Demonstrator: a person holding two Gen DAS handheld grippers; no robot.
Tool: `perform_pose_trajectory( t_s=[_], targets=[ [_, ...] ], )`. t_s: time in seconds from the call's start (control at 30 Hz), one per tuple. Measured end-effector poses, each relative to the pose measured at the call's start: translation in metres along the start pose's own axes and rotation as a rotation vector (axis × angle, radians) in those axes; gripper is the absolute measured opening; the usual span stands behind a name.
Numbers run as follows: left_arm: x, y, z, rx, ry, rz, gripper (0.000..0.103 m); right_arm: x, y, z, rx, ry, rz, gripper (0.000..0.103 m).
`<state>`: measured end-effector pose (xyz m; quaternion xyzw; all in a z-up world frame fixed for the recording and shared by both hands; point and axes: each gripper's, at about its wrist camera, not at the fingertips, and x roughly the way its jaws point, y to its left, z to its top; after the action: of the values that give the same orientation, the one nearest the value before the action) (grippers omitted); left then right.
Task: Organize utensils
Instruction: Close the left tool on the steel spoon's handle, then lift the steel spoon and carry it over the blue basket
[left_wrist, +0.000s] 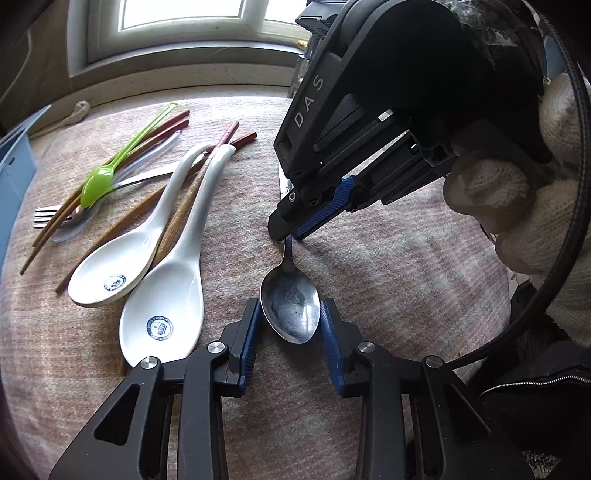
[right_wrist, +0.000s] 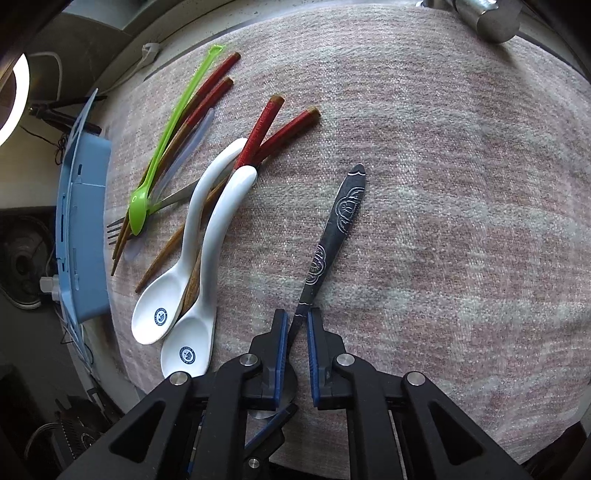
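Observation:
A metal spoon (left_wrist: 290, 310) with an engraved dark handle (right_wrist: 343, 210) lies on the pink woven cloth (right_wrist: 443, 184). My left gripper (left_wrist: 290, 326) has its blue pads against both sides of the spoon's bowl. My right gripper (right_wrist: 297, 326) is shut on the thin neck of the handle, and the left wrist view shows its tips (left_wrist: 286, 232) pinching there. A hand in a white knit glove (left_wrist: 517, 206) holds it. To the left lie two white ceramic spoons (left_wrist: 110, 269) (left_wrist: 162, 325), a green plastic spoon (left_wrist: 96, 184), red-topped wooden chopsticks (right_wrist: 258, 133) and a fork (left_wrist: 46, 218).
A blue plastic organizer (right_wrist: 88, 221) stands off the cloth's left edge. A shiny metal cylinder (right_wrist: 487, 18) is at the far right corner. A window sill (left_wrist: 184, 77) runs behind the table. The cloth to the right of the spoon is bare.

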<state>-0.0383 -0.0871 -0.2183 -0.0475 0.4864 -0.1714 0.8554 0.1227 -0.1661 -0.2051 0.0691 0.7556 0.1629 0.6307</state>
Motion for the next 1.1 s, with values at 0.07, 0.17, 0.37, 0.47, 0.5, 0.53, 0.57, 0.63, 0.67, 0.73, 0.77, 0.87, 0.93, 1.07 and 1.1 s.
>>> perform_pose_trajectory(
  t_s=[0.07, 0.17, 0.37, 0.47, 0.5, 0.53, 0.57, 0.63, 0.67, 0.73, 0.77, 0.87, 0.93, 1.07, 1.1],
  targets=[
    [-0.002, 0.001, 0.003, -0.004, 0.001, -0.008, 0.03, -0.005, -0.004, 0.0, 0.013, 0.001, 0.017, 0.009],
    [-0.006, 0.002, 0.007, -0.021, -0.001, -0.032, 0.03, -0.012, -0.015, 0.001, 0.033, 0.0, 0.039, 0.008],
    [-0.017, 0.002, 0.014, -0.016, -0.015, -0.043, 0.03, -0.028, -0.026, -0.002, 0.042, -0.018, 0.062, 0.008],
    [-0.028, 0.002, 0.019, -0.015, -0.032, -0.042, 0.03, -0.04, -0.026, 0.0, 0.033, -0.029, 0.076, 0.008],
    [-0.032, 0.003, 0.021, -0.014, -0.04, -0.041, 0.03, -0.044, -0.026, 0.001, 0.029, -0.034, 0.08, 0.008],
    [-0.033, 0.006, 0.02, -0.014, -0.049, -0.038, 0.03, -0.048, -0.024, 0.001, 0.024, -0.04, 0.085, 0.008],
    [-0.038, 0.008, 0.022, -0.015, -0.057, -0.034, 0.03, -0.053, -0.021, 0.001, 0.017, -0.046, 0.089, 0.008],
    [-0.048, 0.014, 0.024, -0.018, -0.076, -0.024, 0.03, -0.06, -0.01, 0.003, -0.006, -0.062, 0.096, 0.008],
    [-0.053, 0.018, 0.025, -0.022, -0.085, -0.021, 0.03, -0.064, -0.005, 0.002, -0.016, -0.07, 0.101, 0.008],
    [-0.066, 0.027, 0.028, -0.029, -0.103, -0.012, 0.03, -0.069, 0.01, 0.003, -0.035, -0.083, 0.114, 0.008],
    [-0.073, 0.033, 0.029, -0.033, -0.112, -0.006, 0.03, -0.07, 0.021, 0.002, -0.045, -0.088, 0.121, 0.008],
    [-0.092, 0.053, 0.031, -0.046, -0.14, 0.017, 0.03, -0.071, 0.055, 0.004, -0.079, -0.1, 0.142, 0.008],
    [-0.105, 0.067, 0.031, -0.055, -0.156, 0.032, 0.03, -0.073, 0.074, 0.006, -0.104, -0.106, 0.152, 0.008],
    [-0.124, 0.094, 0.032, -0.072, -0.182, 0.068, 0.03, -0.072, 0.117, 0.009, -0.151, -0.116, 0.168, 0.008],
    [-0.13, 0.101, 0.032, -0.076, -0.188, 0.076, 0.03, -0.071, 0.126, 0.01, -0.161, -0.116, 0.173, 0.008]
  ],
)
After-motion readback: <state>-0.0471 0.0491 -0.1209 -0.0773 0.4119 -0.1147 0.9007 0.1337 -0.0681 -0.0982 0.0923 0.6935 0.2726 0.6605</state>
